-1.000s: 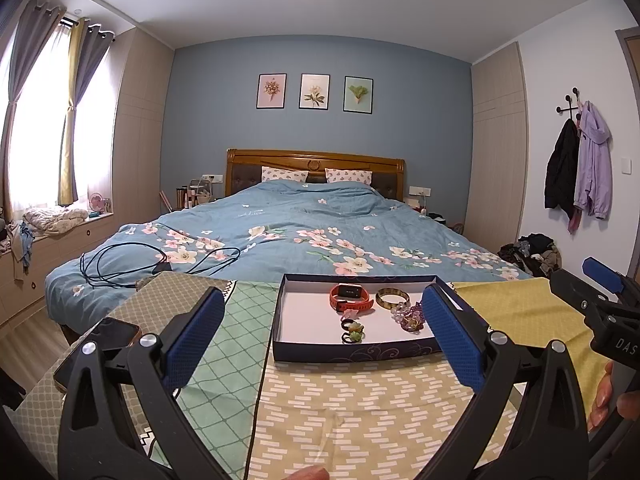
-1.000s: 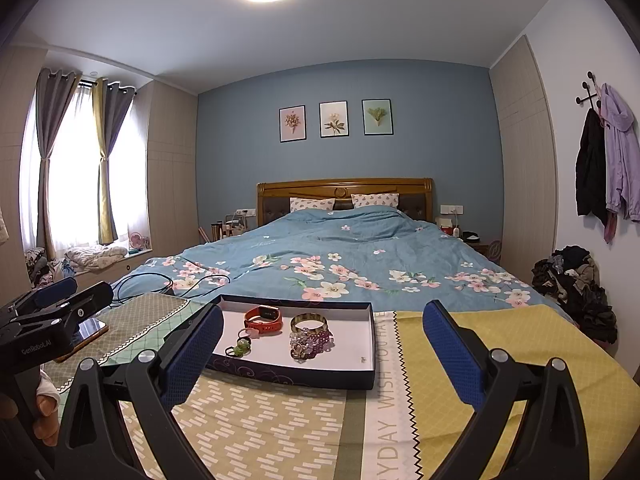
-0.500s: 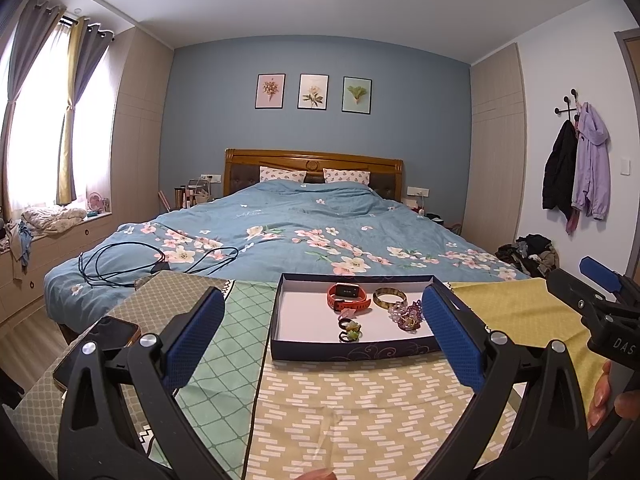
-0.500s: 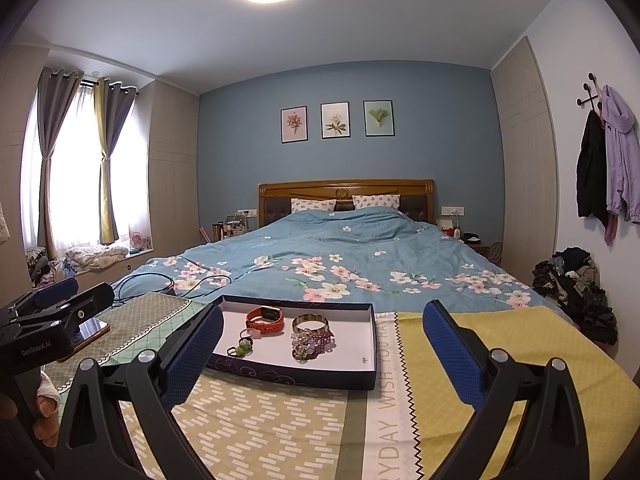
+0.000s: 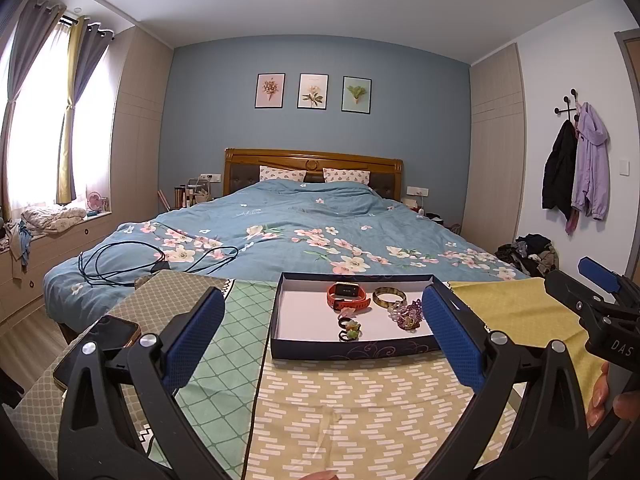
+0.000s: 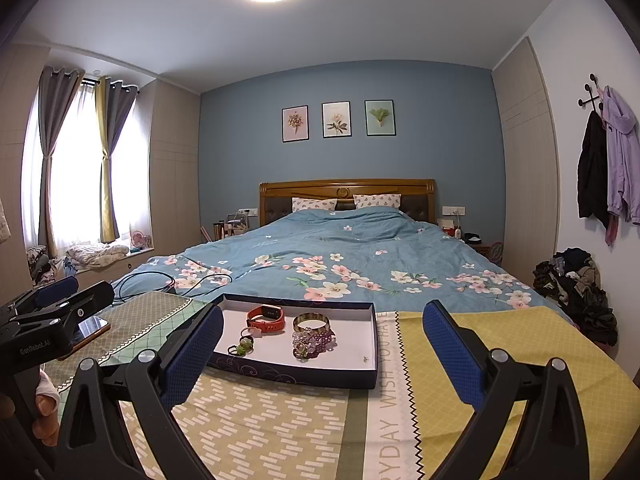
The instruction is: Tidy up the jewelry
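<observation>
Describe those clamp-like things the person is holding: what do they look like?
Both are black plastic frames ending in two fingers faced with textured blue pads, fixed by silver screws. The left gripper bears white "GenRobot.AI" lettering; the right gripper shows "DAS". No cables or sleeves visible.

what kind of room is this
A lived-in home bedroom: a double bed with a floral duvet and wooden headboard, curtains at the window, and coats hung on wall hooks.
</observation>
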### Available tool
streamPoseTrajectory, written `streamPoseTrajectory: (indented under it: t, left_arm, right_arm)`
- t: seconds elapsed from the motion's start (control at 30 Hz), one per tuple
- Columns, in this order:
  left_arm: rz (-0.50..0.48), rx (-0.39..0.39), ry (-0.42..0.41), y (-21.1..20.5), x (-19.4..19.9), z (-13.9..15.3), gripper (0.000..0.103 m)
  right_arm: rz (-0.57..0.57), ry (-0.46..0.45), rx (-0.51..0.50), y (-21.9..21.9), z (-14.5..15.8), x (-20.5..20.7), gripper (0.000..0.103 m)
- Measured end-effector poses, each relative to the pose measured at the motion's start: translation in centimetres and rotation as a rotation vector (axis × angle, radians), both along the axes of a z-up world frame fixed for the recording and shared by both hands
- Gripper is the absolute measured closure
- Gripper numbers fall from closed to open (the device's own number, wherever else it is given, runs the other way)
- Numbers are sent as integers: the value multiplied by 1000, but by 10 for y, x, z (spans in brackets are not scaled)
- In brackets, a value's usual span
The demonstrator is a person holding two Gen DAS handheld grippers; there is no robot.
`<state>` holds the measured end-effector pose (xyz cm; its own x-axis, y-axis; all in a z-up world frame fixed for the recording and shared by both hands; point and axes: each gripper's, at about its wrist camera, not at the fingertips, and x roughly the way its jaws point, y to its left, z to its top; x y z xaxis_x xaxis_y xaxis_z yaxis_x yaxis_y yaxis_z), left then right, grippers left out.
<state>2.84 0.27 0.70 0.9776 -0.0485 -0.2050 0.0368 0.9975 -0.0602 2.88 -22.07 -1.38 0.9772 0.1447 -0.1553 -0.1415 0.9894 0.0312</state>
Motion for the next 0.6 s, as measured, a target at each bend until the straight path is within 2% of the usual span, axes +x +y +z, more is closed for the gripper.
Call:
streamPoseTrajectory:
  t: [0.6]
  left_arm:
    - [1, 0, 1, 1, 1, -2, 6]
  right_arm:
    - [0, 0, -2, 2, 0, 0, 6]
